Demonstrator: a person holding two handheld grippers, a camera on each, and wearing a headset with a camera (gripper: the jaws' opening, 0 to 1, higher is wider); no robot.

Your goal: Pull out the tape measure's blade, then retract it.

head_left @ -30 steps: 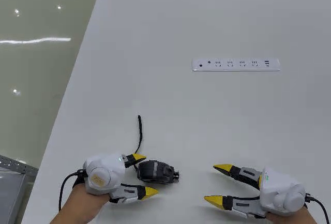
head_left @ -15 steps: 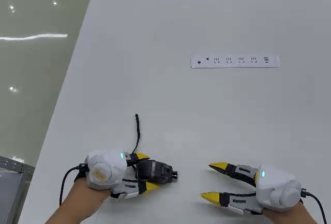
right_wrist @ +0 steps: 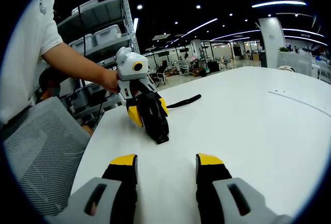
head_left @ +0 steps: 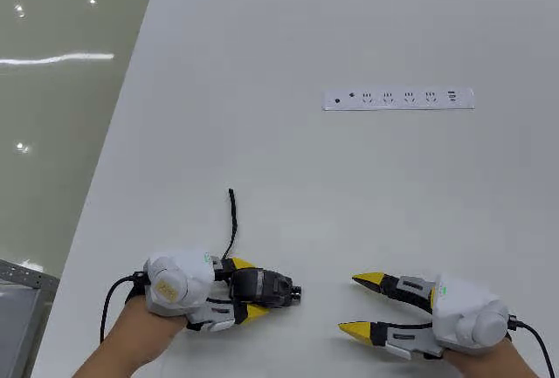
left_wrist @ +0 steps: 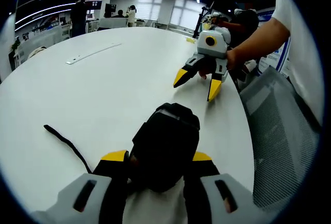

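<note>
The left gripper (head_left: 249,288) is clamped around the black tape measure (head_left: 271,287), which lies on the white tabletop (head_left: 349,186) close to the person, its strap (head_left: 232,221) trailing away. The right gripper (head_left: 356,304) sits near it, jaws wide apart and empty. A power strip (head_left: 398,99) lies well beyond.

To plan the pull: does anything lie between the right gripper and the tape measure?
Nothing visible does. Bare table separates the open right gripper from the tape measure, which the left gripper clamps.
</note>
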